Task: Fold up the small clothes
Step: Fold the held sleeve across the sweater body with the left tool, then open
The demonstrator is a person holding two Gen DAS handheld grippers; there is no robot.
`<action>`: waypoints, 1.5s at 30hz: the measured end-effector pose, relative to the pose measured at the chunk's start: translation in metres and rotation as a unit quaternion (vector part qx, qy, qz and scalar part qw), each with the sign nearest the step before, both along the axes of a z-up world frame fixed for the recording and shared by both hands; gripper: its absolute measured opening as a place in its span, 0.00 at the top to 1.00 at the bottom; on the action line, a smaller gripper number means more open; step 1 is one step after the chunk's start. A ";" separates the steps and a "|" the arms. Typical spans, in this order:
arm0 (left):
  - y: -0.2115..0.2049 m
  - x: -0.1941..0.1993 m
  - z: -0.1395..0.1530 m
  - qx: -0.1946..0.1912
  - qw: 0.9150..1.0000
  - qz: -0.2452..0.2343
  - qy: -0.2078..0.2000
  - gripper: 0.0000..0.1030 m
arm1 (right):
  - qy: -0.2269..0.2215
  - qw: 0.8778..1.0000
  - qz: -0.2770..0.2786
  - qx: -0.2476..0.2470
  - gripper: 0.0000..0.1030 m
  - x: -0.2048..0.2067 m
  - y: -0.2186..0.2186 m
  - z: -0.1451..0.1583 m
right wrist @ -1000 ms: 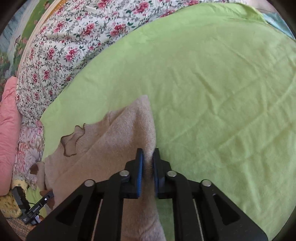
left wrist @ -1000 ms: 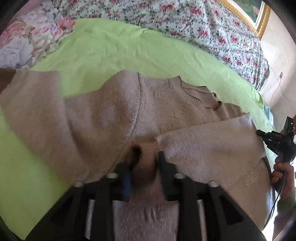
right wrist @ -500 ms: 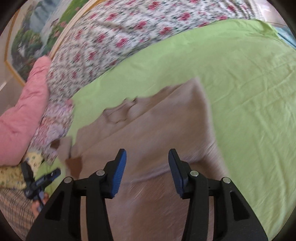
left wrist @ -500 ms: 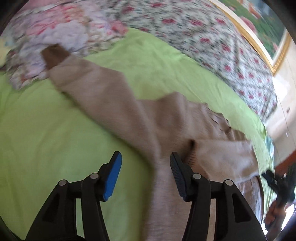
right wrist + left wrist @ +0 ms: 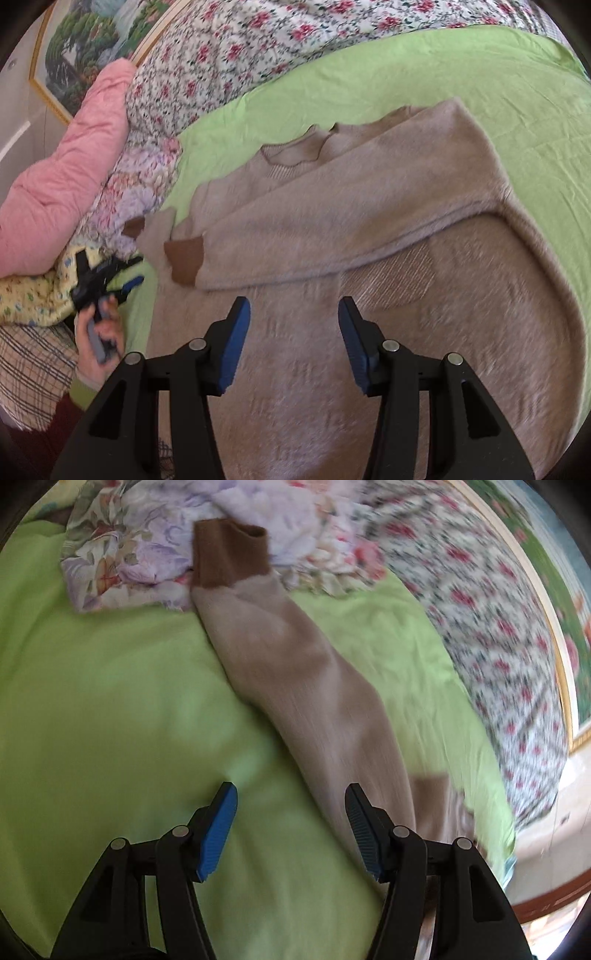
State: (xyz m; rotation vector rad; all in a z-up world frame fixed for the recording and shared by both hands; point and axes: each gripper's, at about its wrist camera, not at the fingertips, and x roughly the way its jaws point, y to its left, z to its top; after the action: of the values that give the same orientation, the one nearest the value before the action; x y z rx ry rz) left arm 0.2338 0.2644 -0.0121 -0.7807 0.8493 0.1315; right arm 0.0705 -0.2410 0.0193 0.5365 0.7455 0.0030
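A beige knit sweater [image 5: 369,229] with brown cuffs lies flat on the green sheet [image 5: 535,110]. One sleeve is folded across its chest, its brown cuff [image 5: 184,258] at the left. The other sleeve [image 5: 306,686] stretches out straight in the left wrist view, its brown cuff [image 5: 229,554] resting on floral bedding. My left gripper [image 5: 290,827] is open and empty above the sheet, just left of that sleeve. It also shows in the right wrist view [image 5: 107,277]. My right gripper [image 5: 293,343] is open and empty above the sweater's body.
A floral quilt [image 5: 258,48] runs along the back of the bed. A pink pillow [image 5: 66,177] and crumpled floral bedding [image 5: 140,554] lie at the sweater's left side. A framed picture [image 5: 85,40] hangs behind.
Both grippers opened and let go of the sweater. The right sleeve now lies folded across the chest. The left gripper swung out toward the other, outstretched sleeve.
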 end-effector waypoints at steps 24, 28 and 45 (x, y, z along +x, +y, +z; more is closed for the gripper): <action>-0.097 0.034 0.119 0.100 0.979 -0.104 -0.144 0.97 | 0.003 1.000 -0.012 0.014 0.51 -0.017 0.007 -0.006; -0.182 0.025 0.127 0.106 0.964 -0.183 -0.163 0.97 | -0.004 1.000 -0.026 0.016 0.51 -0.031 -0.002 -0.005; -0.409 0.032 0.021 0.156 0.901 -0.399 -0.067 0.87 | -0.020 0.990 -0.133 0.049 0.50 -0.084 -0.069 -0.009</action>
State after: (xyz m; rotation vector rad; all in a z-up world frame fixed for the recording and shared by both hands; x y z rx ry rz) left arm 0.2657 -0.1446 0.0085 -0.0975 0.9291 -0.5022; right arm -0.0137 -0.3099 0.0101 0.7253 0.6325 -0.1967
